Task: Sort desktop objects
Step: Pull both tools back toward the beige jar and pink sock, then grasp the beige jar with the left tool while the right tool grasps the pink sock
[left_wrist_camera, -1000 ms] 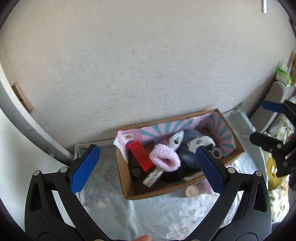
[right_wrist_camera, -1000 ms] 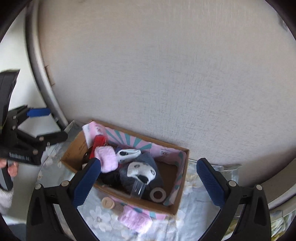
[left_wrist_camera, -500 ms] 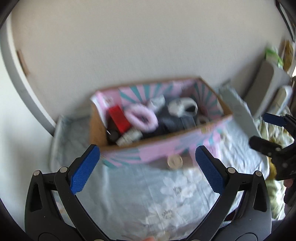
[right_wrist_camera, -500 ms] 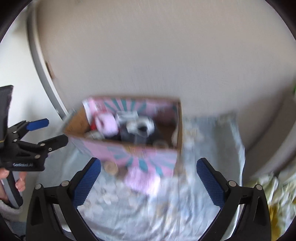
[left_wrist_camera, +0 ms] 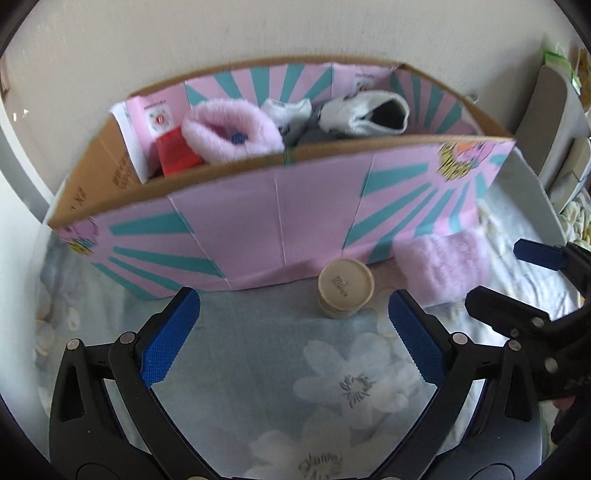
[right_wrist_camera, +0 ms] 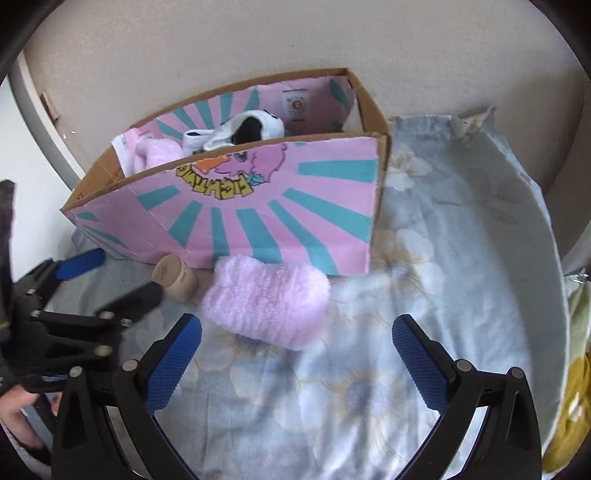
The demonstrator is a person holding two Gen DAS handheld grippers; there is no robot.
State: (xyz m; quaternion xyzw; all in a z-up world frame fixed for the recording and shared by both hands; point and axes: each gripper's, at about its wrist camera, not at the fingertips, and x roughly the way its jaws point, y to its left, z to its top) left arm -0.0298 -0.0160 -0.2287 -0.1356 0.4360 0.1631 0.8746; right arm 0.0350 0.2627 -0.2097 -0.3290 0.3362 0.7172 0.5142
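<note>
A pink and teal cardboard box (left_wrist_camera: 280, 221) stands against the wall and also shows in the right wrist view (right_wrist_camera: 258, 214). It holds a pink fluffy sock (left_wrist_camera: 229, 131), a red box (left_wrist_camera: 177, 155) and white and black socks (left_wrist_camera: 365, 109). A small beige jar (left_wrist_camera: 345, 288) stands on the cloth in front of the box, just ahead of my open left gripper (left_wrist_camera: 293, 332). A second pink fluffy sock (right_wrist_camera: 266, 306) lies in front of the box, just ahead of my open right gripper (right_wrist_camera: 297, 354). Both grippers are empty.
A pale blue floral cloth (right_wrist_camera: 443, 258) covers the surface. The wall (left_wrist_camera: 258, 33) rises right behind the box. A grey frame (right_wrist_camera: 40, 122) runs along the left. White cushions (left_wrist_camera: 557, 107) sit at the right edge.
Both grippers have come down and forward towards the cloth. The box front, the jar and the loose pink sock now loom much nearer.
</note>
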